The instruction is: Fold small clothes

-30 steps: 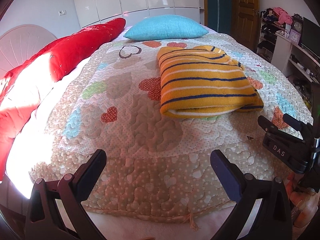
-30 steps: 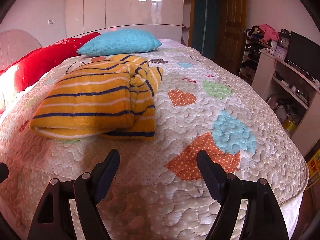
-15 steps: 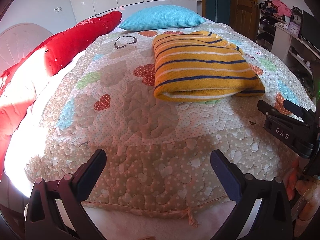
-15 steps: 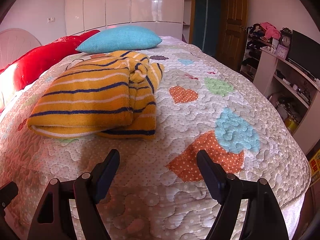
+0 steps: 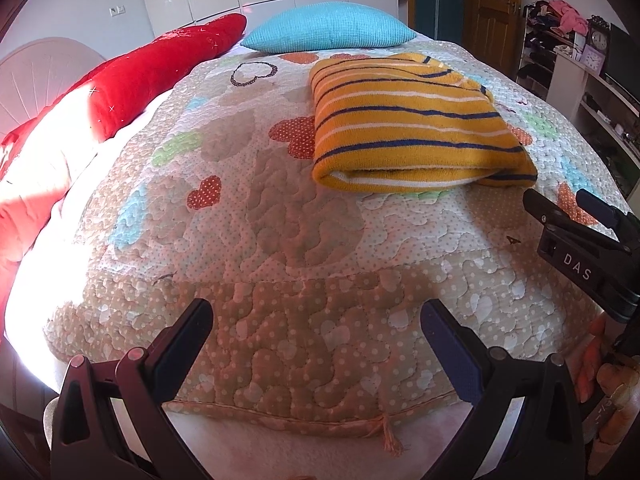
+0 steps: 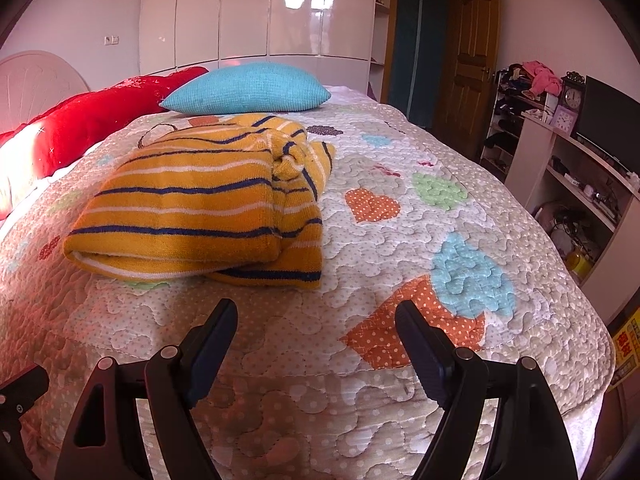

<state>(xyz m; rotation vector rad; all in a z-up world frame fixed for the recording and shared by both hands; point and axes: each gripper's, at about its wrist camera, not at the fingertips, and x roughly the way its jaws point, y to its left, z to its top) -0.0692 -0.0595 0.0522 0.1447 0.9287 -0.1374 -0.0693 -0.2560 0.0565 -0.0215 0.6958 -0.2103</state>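
Note:
A yellow garment with blue and white stripes [image 5: 412,128] lies folded on the quilted bed cover [image 5: 260,216]; it also shows in the right wrist view [image 6: 200,200], with a bunched sleeve along its right side. My left gripper [image 5: 316,328] is open and empty over the foot edge of the bed, well short of the garment. My right gripper [image 6: 316,320] is open and empty, a short way in front of the garment's near edge. The right gripper also shows at the right of the left wrist view [image 5: 576,220].
A blue pillow [image 5: 328,34] and a long red cushion [image 5: 120,92] lie at the bed's head and left side. White shelves with clutter and a clock [image 6: 572,100] stand to the right. A wooden door [image 6: 468,64] is behind.
Both grippers have drawn back toward the foot of the bed, away from the garment, and stay open. The garment has not moved.

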